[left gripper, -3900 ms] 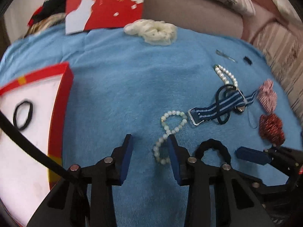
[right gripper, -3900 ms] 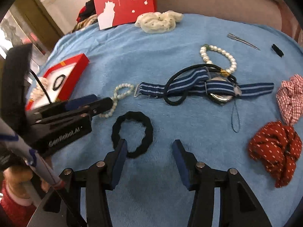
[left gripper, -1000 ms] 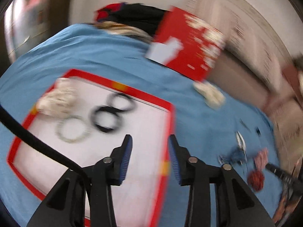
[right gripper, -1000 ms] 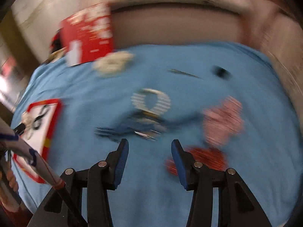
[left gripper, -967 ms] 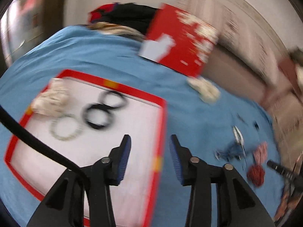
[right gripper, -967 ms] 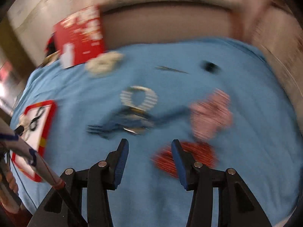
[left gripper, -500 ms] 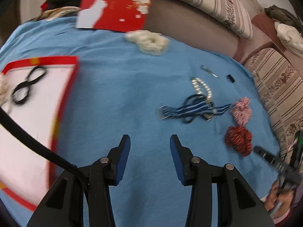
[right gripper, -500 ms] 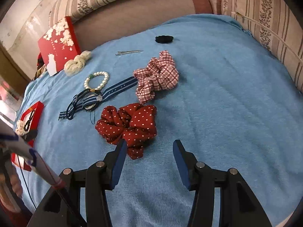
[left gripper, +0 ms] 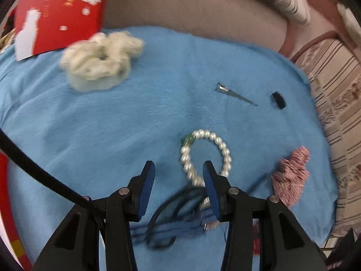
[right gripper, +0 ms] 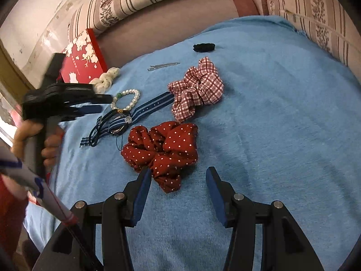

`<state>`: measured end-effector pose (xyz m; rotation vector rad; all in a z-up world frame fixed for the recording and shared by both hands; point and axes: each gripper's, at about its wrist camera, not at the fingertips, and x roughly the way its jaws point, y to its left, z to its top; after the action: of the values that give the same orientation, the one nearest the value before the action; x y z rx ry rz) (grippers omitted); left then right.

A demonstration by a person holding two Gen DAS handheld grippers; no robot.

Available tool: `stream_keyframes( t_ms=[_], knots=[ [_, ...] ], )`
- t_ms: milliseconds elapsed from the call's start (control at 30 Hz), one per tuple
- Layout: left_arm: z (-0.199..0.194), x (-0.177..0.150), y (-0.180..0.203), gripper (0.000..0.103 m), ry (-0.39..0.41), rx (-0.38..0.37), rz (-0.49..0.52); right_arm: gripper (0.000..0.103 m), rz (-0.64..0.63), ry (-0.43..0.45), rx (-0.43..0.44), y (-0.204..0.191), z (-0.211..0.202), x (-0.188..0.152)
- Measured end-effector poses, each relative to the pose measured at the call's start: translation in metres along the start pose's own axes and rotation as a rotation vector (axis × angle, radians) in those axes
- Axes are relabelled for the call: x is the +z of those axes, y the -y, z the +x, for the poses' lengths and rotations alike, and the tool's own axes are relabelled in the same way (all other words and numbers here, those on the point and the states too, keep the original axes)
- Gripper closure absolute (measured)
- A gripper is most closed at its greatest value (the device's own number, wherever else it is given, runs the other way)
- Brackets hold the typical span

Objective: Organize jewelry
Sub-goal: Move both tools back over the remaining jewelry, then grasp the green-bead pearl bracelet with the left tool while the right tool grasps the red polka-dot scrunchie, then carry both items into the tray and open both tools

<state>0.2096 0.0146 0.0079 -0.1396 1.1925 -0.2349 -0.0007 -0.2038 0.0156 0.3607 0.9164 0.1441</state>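
My left gripper (left gripper: 178,176) hangs open above the round pearl bracelet (left gripper: 206,155); my right gripper (right gripper: 178,184), open too, is near the crumpled dotted red scrunchie (right gripper: 161,151) on fuzzy blue cloth (right gripper: 270,135).

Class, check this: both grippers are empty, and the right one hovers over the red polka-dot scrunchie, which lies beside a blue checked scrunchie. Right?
One slip: the checked scrunchie is red and white, not blue, as the right wrist view shows. Both the left gripper and right gripper are empty, the right over the red polka-dot scrunchie.

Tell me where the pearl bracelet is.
The pearl bracelet lies on the blue cloth just ahead of the left gripper, beside the striped strap.
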Motion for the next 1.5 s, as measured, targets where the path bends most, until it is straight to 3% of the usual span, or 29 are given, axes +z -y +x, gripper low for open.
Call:
stream_keyframes(
  t_ms=[167,200,233,267,400,433,467,500,567,700,833,967,1233,1500],
  knots=[
    [0.021,0.006,0.021,0.06,0.013,0.105,0.079,0.048,-0.004,-0.005,0.013,0.0,0.014,0.01],
    [0.021,0.006,0.024,0.067,0.017,0.12,0.094,0.048,-0.002,-0.003,0.017,-0.001,0.017,0.013],
    [0.021,0.006,0.027,0.088,0.024,0.132,0.114,0.048,0.004,-0.004,0.025,-0.002,0.021,0.016],
    [0.02,0.006,0.029,0.094,0.025,0.133,0.137,0.048,0.009,-0.005,0.032,-0.003,0.025,0.019],
    [-0.001,0.003,0.017,0.094,0.037,0.05,0.093,0.048,0.043,-0.012,0.034,-0.005,0.042,0.026],
    [-0.012,0.0,0.012,0.094,0.05,0.019,0.069,0.053,0.053,-0.008,0.037,-0.005,0.042,0.028],
    [-0.023,-0.003,0.007,0.094,0.069,-0.007,0.051,0.078,0.068,-0.019,0.057,-0.005,0.044,0.029],
    [-0.033,-0.006,0.002,0.094,0.082,-0.024,0.036,0.086,0.084,-0.044,0.083,-0.004,0.046,0.03],
    [-0.064,-0.016,-0.012,0.094,0.123,-0.071,0.001,0.089,0.079,-0.042,0.079,-0.008,0.041,0.03],
    [-0.122,-0.042,-0.037,0.094,0.21,-0.093,-0.017,0.09,0.017,-0.027,0.07,-0.026,0.017,0.026],
    [-0.174,-0.075,-0.07,0.094,0.275,-0.059,-0.037,0.091,-0.082,-0.002,0.073,-0.06,-0.007,0.021],
    [-0.209,-0.108,-0.12,0.094,0.317,0.0,-0.122,0.091,-0.146,0.001,0.112,-0.098,-0.017,0.017],
    [-0.217,-0.16,-0.24,0.094,0.325,0.101,-0.382,0.091,-0.334,-0.045,0.194,-0.208,-0.007,0.002],
    [-0.216,-0.202,-0.351,0.094,0.322,0.106,-0.644,0.091,-0.512,-0.13,0.313,-0.34,0.032,-0.022]
  ],
)
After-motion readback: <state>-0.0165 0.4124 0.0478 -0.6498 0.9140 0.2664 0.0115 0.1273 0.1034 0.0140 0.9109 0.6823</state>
